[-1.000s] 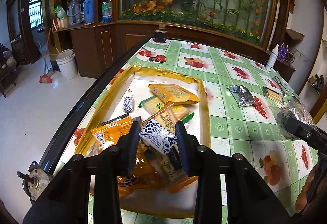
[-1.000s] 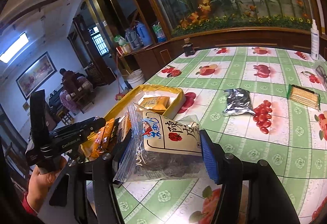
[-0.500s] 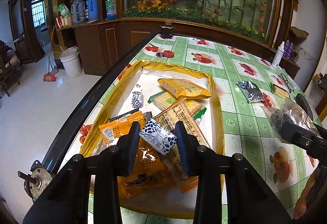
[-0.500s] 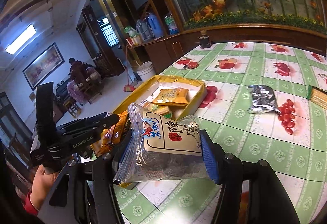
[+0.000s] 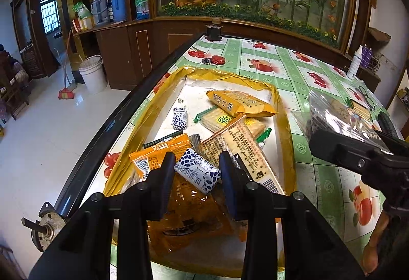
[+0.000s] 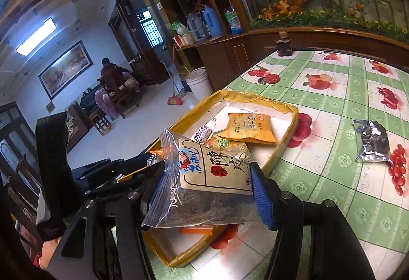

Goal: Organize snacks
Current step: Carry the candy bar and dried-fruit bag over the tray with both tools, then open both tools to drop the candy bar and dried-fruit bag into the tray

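A yellow-rimmed tray [image 5: 286, 126] lies on the green fruit-print tablecloth and holds several snack packets. My left gripper [image 5: 196, 172] hangs over the tray's near end, shut on a small white packet with blue dots [image 5: 198, 174]. A second such packet [image 5: 179, 117] lies further in, by an orange biscuit pack [image 5: 240, 103]. My right gripper [image 6: 204, 190] is shut on a clear bag with a cream label [image 6: 204, 177], held above the tray's [image 6: 291, 131] near corner. In the left wrist view the right gripper and its bag [image 5: 332, 116] stand at the tray's right side.
A silver foil packet [image 6: 372, 142] lies on the cloth right of the tray. A cracker pack [image 5: 359, 107], glasses and a white bottle [image 5: 355, 62] sit at the far right. A dark jar [image 5: 213, 30] stands at the table's far end. The table's black edge [image 5: 110, 126] runs left of the tray.
My right gripper has carried its bag leftward, from over the bare cloth to the tray's near corner. My left gripper has kept its place and its hold on the dotted packet.
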`<state>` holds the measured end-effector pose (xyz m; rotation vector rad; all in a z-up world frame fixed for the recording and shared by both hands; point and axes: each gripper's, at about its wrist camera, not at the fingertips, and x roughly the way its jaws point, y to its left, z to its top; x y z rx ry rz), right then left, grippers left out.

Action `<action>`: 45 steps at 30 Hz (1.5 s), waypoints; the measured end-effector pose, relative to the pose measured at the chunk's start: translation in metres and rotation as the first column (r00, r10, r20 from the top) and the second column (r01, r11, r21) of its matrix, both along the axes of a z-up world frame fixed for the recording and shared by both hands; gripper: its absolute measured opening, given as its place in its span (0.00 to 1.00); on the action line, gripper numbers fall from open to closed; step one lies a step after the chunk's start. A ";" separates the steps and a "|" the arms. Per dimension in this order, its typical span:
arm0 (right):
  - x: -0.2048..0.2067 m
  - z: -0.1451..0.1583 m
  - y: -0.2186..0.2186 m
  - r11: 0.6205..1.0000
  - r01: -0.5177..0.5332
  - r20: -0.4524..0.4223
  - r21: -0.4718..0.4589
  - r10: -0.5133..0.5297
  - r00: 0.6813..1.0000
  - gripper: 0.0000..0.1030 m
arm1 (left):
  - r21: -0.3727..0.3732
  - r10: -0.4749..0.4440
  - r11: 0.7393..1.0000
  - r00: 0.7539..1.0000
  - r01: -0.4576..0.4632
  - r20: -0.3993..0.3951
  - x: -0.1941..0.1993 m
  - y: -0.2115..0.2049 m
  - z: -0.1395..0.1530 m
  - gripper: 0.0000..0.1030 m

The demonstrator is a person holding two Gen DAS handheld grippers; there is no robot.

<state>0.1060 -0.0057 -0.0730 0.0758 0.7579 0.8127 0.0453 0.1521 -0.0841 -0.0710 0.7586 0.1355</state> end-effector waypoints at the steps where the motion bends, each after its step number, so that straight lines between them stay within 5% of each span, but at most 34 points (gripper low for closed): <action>1: 0.001 0.000 0.001 1.000 -0.001 0.001 -0.001 0.001 1.000 0.60 | 0.000 0.001 1.000 1.000 -0.001 -0.001 0.001 0.001 0.000 0.32; 27: 0.091 -0.022 0.053 0.989 0.077 0.019 -0.123 -0.075 0.997 0.60 | -0.085 0.020 0.996 0.998 -0.024 -0.052 0.029 0.021 -0.008 0.33; 30: 0.100 -0.024 0.059 0.991 0.065 0.013 -0.121 -0.064 0.998 0.65 | -0.113 0.026 0.993 0.998 -0.032 -0.056 0.032 0.023 -0.007 0.45; 32: 0.104 -0.026 0.066 0.992 0.035 -0.015 -0.122 -0.037 0.999 0.73 | -0.107 0.039 0.993 0.998 -0.044 -0.046 0.032 0.023 -0.003 0.72; 33: 0.105 -0.027 0.069 0.991 0.032 -0.016 -0.130 -0.034 0.999 0.75 | -0.093 0.050 0.994 0.998 -0.054 -0.040 0.031 0.022 -0.001 0.78; 45: 0.094 -0.002 0.042 0.999 0.041 -0.008 0.004 -0.041 0.999 0.84 | -0.075 0.076 0.994 0.997 -0.076 0.000 0.019 0.021 0.013 0.79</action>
